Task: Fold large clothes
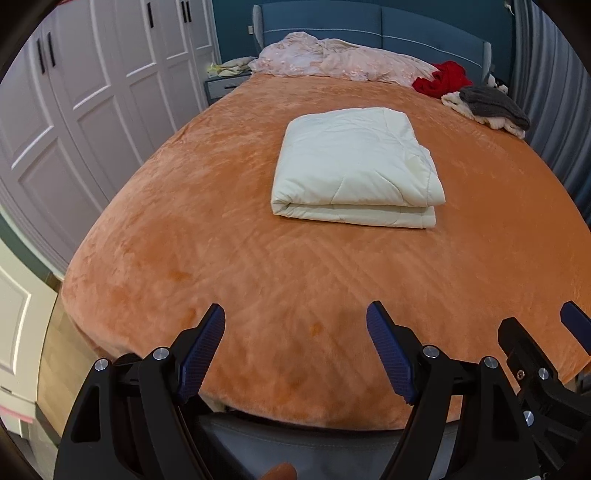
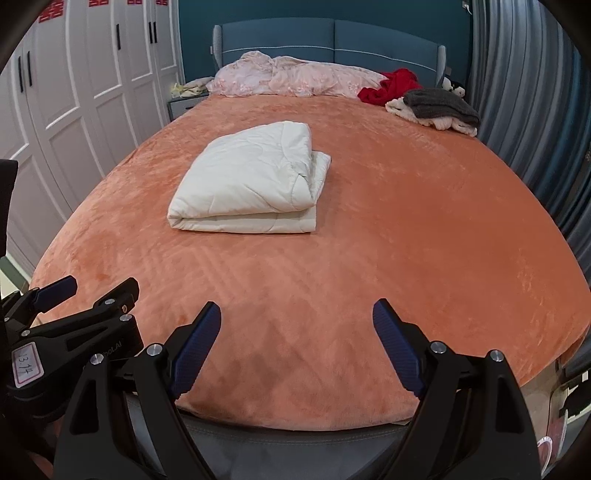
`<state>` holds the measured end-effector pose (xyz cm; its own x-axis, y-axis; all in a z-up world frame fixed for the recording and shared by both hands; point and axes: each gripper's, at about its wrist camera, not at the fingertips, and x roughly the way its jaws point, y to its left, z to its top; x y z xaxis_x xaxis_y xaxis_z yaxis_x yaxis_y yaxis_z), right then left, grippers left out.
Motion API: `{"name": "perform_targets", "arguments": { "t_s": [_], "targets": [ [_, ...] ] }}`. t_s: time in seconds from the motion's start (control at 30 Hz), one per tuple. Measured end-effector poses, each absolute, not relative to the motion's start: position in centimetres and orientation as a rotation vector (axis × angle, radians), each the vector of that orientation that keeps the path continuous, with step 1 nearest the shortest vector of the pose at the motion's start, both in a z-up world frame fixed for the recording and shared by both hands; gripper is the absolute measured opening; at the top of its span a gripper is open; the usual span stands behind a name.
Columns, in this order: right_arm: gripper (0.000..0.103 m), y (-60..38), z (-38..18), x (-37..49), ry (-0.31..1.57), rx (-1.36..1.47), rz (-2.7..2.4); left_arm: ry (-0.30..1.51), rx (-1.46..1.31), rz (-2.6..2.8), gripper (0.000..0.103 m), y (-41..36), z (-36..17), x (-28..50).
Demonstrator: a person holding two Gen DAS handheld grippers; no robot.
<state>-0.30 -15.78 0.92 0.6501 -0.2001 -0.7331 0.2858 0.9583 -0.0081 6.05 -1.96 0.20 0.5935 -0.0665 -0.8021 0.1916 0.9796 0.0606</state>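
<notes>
A cream-white quilted comforter (image 1: 354, 166) lies folded into a thick rectangle in the middle of the orange plush bed cover (image 1: 221, 258). In the right wrist view the same folded comforter (image 2: 251, 181) shows its layered edges toward me and to the right. My left gripper (image 1: 295, 308) hovers over the foot of the bed, well short of the comforter, jaws wide apart with nothing between them. My right gripper (image 2: 297, 305) stands open beside it, also empty. Each gripper shows in the other's view: the right gripper (image 1: 539, 317) and the left gripper (image 2: 101, 284).
Crumpled pink bedding (image 1: 332, 59) lies along the blue headboard (image 1: 369, 26). A red garment (image 1: 443, 77) and a pile of grey and cream clothes (image 1: 487, 105) sit at the far right corner. White wardrobe doors (image 1: 74, 110) line the left side and a grey curtain (image 1: 554, 92) the right.
</notes>
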Motion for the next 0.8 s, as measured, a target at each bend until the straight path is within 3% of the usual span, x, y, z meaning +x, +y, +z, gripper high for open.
{"name": "perform_targets", "arguments": {
  "t_s": [0.8],
  "targets": [
    [0.082, -15.0, 1.6, -2.2, 0.786, 0.116, -0.276, 0.867, 0.169, -0.136, 0.076, -1.4, 1.3, 3.8]
  ]
}}
